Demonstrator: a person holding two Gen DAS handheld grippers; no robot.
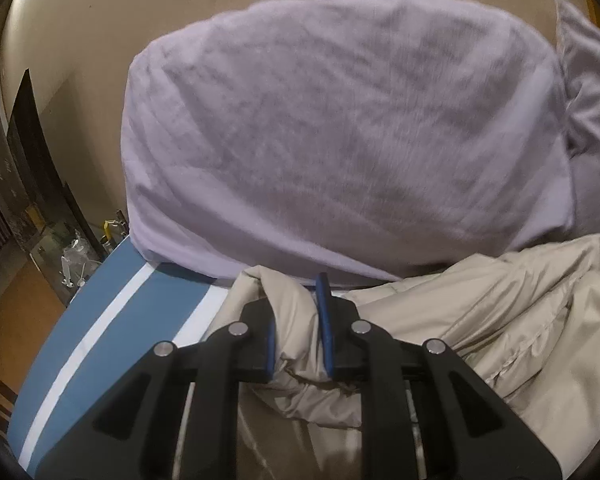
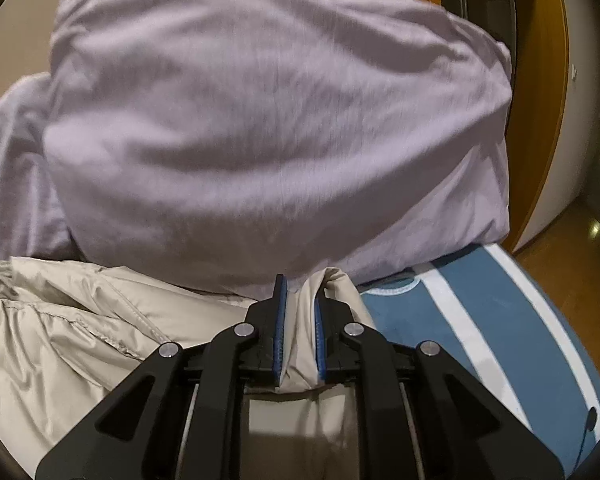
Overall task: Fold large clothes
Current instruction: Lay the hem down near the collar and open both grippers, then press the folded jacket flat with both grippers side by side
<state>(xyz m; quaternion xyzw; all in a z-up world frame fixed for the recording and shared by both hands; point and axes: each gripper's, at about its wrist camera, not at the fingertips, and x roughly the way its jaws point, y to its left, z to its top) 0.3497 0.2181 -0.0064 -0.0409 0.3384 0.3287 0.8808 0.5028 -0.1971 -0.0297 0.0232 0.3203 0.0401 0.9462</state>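
Observation:
A beige padded jacket (image 1: 500, 312) lies bunched on a blue bed sheet with white stripes (image 1: 100, 320). My left gripper (image 1: 296, 300) is shut on a fold of the jacket's edge, which sticks up between its blue pads. In the right wrist view the jacket (image 2: 80, 340) spreads out to the left. My right gripper (image 2: 300, 300) is shut on another fold of the jacket. Both folds stand just in front of a large lilac pillow (image 1: 340, 132), which also fills the right wrist view as the pillow (image 2: 260, 120).
The striped sheet (image 2: 480, 320) runs to the bed's right edge, with wooden floor (image 2: 560, 256) beyond. A wooden door frame (image 2: 540, 80) stands at the back right. Left of the bed are a dark cabinet (image 1: 32, 152) and small clutter on the floor (image 1: 76, 256).

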